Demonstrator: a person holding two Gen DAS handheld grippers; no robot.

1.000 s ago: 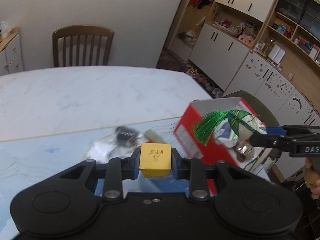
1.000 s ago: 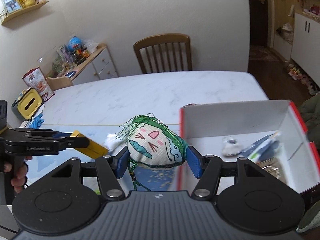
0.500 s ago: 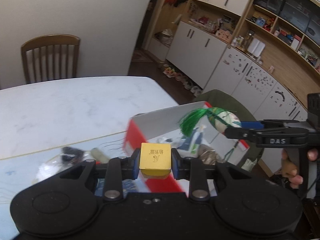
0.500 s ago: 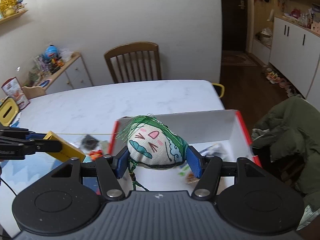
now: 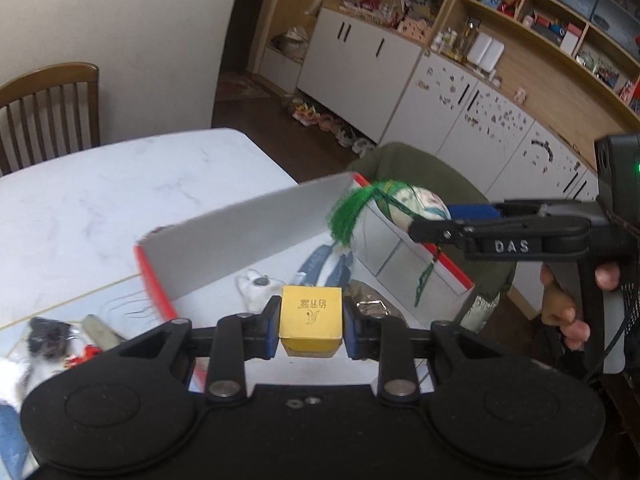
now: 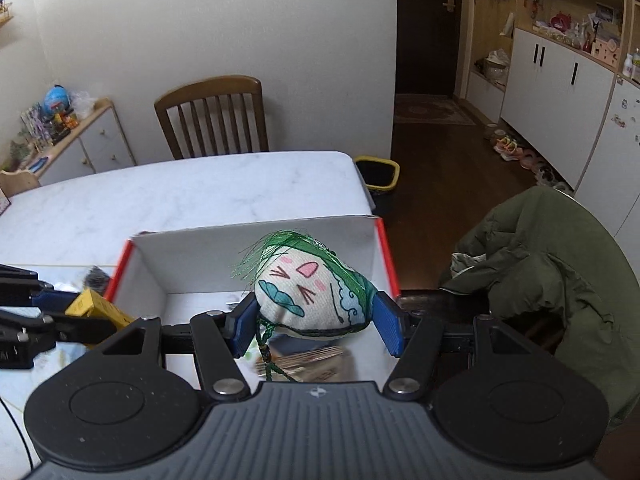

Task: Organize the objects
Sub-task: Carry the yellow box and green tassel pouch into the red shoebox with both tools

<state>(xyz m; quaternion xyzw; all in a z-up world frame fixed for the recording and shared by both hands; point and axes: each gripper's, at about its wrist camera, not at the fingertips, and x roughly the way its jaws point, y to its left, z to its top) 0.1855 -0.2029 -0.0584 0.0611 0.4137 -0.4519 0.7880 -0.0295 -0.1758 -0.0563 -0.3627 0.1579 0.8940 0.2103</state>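
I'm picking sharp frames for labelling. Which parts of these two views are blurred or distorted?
Left wrist view: the red box wall and the clutter on the table at left smear with motion; yellow box sharp; cabinets bow from fisheye. Right wrist view: the sachet is crisp, box contents beneath it blurred.

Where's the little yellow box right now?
The yellow box is clamped in the left gripper, held over the near-left edge of the red-and-white carton.

Both wrist views close above red-rimmed box (image 5: 256,224), looking forward; box shared.
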